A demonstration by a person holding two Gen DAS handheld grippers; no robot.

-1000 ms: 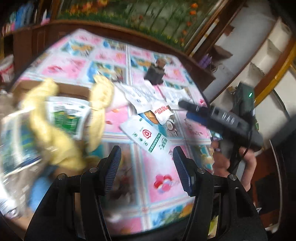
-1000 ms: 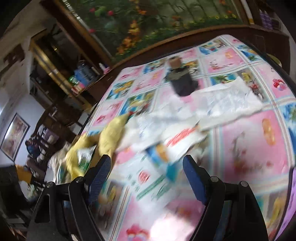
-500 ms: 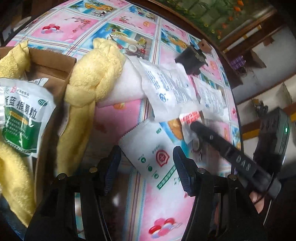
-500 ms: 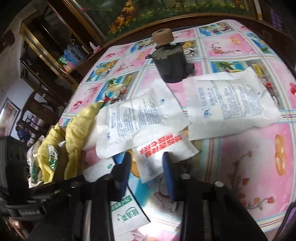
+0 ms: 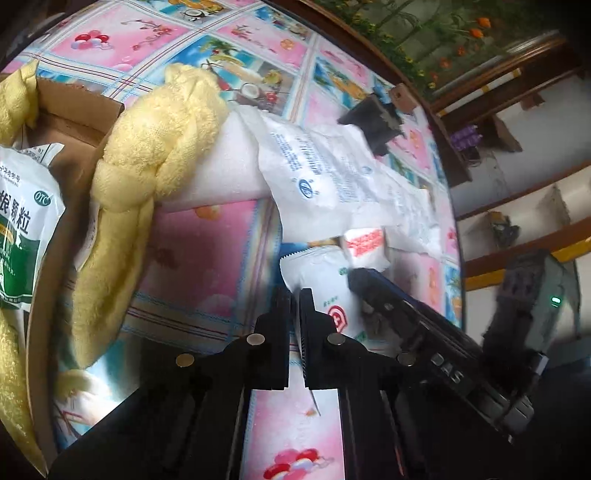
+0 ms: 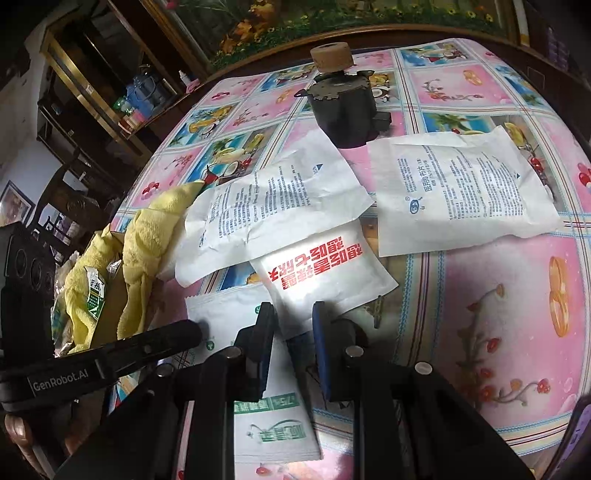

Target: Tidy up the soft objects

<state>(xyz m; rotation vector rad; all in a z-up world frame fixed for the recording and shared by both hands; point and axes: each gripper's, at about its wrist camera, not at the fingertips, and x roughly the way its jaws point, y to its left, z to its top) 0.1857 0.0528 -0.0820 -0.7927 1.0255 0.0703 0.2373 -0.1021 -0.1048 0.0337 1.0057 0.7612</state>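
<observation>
Soft white packets lie on the patterned tablecloth. My left gripper [image 5: 294, 295] is shut on the near edge of a white packet with green print and a red emblem [image 5: 325, 291]. My right gripper [image 6: 293, 314] is nearly shut around the near edge of a white packet with red print [image 6: 317, 273], which also shows in the left wrist view [image 5: 365, 245]. The green-print packet lies under the right gripper [image 6: 273, 424]. Two larger white packets with blue text [image 6: 273, 206] [image 6: 461, 192] lie beyond. A cardboard box [image 5: 66, 122] draped with a yellow towel [image 5: 155, 147] holds a green-and-white packet [image 5: 22, 229].
A dark pot with a cork lid [image 6: 341, 103] stands behind the packets. The table's wooden rim [image 6: 406, 31] curves along the far side. Shelves with bottles [image 6: 140, 99] stand at the left. The right gripper's body [image 5: 424, 325] lies close to my left fingers.
My left gripper came down and shut on the green-print packet's edge. My right gripper moved onto the red-print packet and narrowed around its edge.
</observation>
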